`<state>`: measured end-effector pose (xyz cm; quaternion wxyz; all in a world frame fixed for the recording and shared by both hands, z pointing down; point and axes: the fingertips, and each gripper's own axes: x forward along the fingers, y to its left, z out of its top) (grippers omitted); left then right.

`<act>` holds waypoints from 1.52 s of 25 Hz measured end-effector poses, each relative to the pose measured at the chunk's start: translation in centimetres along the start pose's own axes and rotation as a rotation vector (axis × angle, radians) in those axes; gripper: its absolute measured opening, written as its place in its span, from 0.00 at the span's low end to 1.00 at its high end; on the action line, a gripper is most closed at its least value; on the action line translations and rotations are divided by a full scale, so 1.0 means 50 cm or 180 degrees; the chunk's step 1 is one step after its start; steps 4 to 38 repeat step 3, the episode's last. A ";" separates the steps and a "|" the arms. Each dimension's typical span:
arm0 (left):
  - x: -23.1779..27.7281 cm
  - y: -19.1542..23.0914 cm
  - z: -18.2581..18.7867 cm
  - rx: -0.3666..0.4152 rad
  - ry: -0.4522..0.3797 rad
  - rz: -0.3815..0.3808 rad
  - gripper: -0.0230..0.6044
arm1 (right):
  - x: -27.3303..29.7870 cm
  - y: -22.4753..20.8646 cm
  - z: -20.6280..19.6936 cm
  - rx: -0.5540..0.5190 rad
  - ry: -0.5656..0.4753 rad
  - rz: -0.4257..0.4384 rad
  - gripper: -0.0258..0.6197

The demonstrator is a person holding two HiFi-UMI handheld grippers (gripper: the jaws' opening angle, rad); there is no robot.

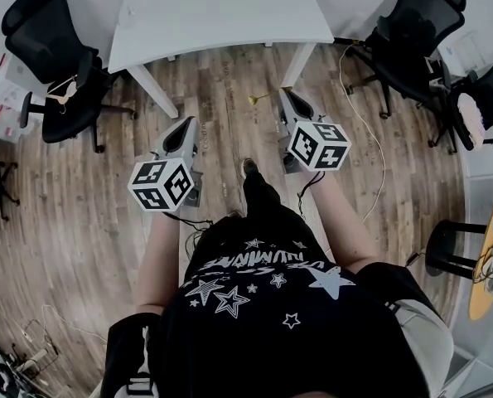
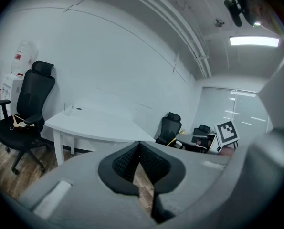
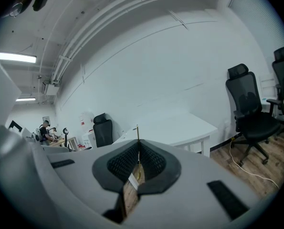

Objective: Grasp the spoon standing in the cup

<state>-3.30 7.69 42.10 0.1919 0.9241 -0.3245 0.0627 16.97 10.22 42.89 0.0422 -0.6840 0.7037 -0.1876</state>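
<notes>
My right gripper [image 1: 287,94] is shut on a thin gold spoon [image 1: 260,98] whose end pokes out past the jaw tips, over the wooden floor. In the right gripper view the spoon [image 3: 137,133] stands up between the closed pads, with a small white tag low on it. My left gripper [image 1: 184,124] is held level beside it; its pads [image 2: 132,159] meet with nothing between them. A clear glass cup [image 2: 69,109] stands at the far left end of the white table [image 2: 99,128]; it looks empty from here. Both grippers are short of the table [image 1: 221,15].
Black office chairs stand at the left [image 1: 55,65] and right [image 1: 412,31] of the table, with another chair [image 2: 169,128] beyond it. A cable [image 1: 370,139] trails over the floor at the right. A black stool [image 1: 449,251] stands at the right edge.
</notes>
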 end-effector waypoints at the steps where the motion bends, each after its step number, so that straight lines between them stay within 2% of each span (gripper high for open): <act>1: 0.001 -0.004 -0.003 0.0003 0.0004 -0.0010 0.04 | -0.004 -0.001 0.000 -0.0002 0.0000 0.0001 0.06; 38: 0.005 -0.013 -0.008 0.0008 0.0014 -0.0029 0.04 | -0.013 -0.003 -0.002 -0.0005 -0.0001 0.0004 0.06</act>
